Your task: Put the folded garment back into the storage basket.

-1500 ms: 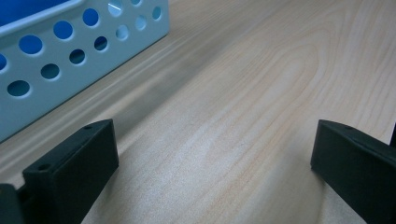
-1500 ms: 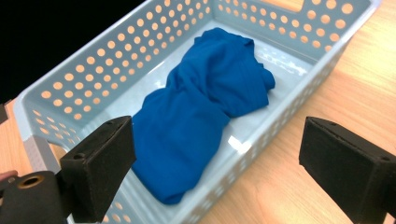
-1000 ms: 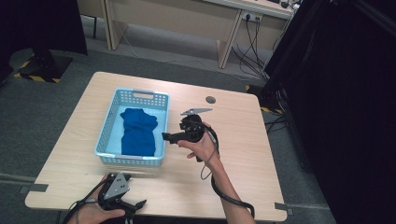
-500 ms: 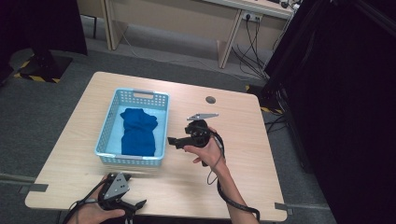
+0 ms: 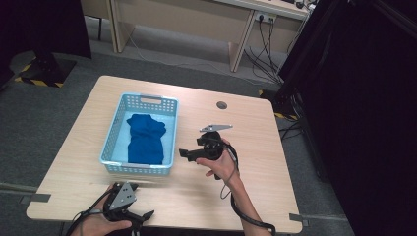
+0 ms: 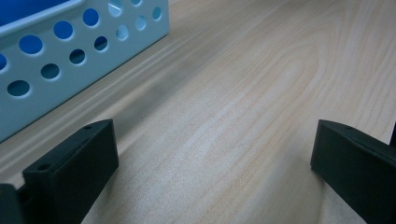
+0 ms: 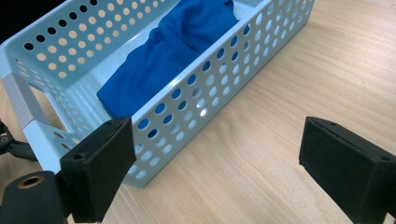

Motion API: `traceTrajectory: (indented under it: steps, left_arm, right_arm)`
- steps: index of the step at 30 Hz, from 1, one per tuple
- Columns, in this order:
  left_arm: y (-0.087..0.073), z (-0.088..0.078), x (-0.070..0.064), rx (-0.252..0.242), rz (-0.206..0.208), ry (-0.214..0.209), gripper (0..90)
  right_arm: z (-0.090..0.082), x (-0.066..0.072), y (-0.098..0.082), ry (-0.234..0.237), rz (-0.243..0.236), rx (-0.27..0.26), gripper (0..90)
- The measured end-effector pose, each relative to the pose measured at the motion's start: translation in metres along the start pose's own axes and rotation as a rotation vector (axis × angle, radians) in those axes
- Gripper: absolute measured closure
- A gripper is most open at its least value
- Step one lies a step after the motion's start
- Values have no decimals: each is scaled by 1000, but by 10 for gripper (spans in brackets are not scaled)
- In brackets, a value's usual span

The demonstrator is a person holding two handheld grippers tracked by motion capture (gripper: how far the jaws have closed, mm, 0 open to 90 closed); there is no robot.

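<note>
Your open, empty right gripper point(image 5: 183, 153) has drawn back from the basket point(image 5: 169, 132) at centre frame, leaving the blue cloth point(image 5: 145, 137) inside, apparently placed.

1. The basket point(image 5: 141, 169) is sitting on the table point(image 5: 275, 147), on its left half, with its long sides running from the near edge toward the far edge.
2. The folded cloth point(image 5: 145, 137) is lying inside the basket, reaching toward its near end.
3. The right gripper point(image 5: 186, 154) is hovering just right of the basket's near right corner, pointing at its side wall.
4. The left gripper point(image 5: 147, 216) is resting at the table's near edge, in front of the basket and apart from it.
5. A small round hole point(image 5: 222, 104) is sitting in the tabletop behind the right gripper, right of the basket's far end.
</note>
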State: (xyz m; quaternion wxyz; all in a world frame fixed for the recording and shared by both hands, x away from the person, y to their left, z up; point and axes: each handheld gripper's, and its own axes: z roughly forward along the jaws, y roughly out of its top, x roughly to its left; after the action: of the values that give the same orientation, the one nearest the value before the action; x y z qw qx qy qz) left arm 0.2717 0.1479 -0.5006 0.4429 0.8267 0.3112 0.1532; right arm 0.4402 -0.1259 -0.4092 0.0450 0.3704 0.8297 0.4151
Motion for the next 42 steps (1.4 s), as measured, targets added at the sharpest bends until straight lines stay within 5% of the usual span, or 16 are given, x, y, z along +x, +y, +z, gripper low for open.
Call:
traceTrajectory:
  steps: [42]
  left_arm:
    - [0,0,0,4,5,3,0]
  right_arm:
    - [-13,-16,-34,-38,19,32,114]
